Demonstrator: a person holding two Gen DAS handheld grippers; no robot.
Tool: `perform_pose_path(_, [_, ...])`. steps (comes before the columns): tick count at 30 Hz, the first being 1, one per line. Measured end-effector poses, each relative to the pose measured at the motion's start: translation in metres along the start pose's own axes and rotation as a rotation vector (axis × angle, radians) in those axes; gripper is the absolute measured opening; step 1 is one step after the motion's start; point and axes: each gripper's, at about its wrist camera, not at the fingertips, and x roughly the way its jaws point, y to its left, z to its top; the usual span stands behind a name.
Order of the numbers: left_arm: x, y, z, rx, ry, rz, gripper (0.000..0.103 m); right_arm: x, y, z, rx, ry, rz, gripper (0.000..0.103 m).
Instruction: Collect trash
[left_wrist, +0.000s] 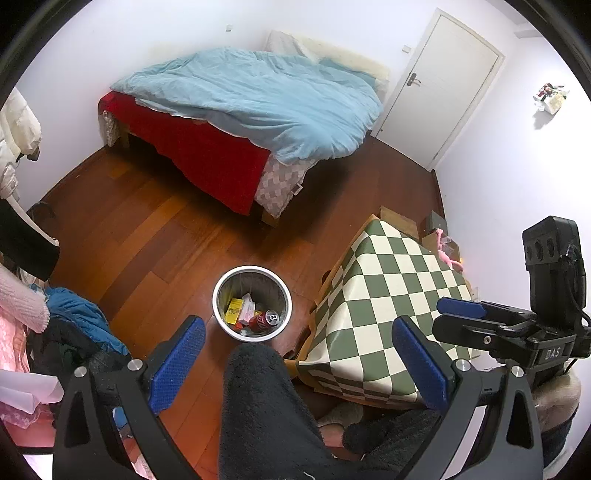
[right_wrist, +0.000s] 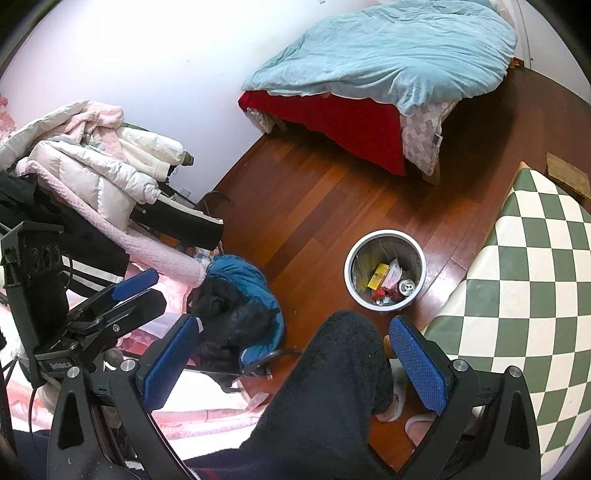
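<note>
A red soda can (left_wrist: 264, 320) lay inside the white bin (left_wrist: 251, 270) on the wooden floor (left_wrist: 155, 221), among a yellow box (left_wrist: 235, 309). Just beside the bin stood the checkered table (left_wrist: 388, 295). Above the bin, left gripper (left_wrist: 301, 360) and right gripper (right_wrist: 293, 362) gaped wide, empty.

Glossy wooden floor (left_wrist: 155, 229), metal can (left_wrist: 264, 320)

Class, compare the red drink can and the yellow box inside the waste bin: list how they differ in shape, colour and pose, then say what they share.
The red can is a cylinder with a silver top; the yellow box is flat and rectangular. The red can lies tilted with its top facing up and outward; the yellow box leans against the far inside of the bin. The red can is dark red; the yellow box is bright yellow with dark print. Both sit inside the white-rimmed bin among other litter.
</note>
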Motion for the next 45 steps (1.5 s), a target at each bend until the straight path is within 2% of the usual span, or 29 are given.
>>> perform_pose_path(45, [-0.018,0.002,0.005,-0.012,-0.025,-0.003,0.103,-0.002,0.013,-0.004,-0.032,0.026,0.023,0.103])
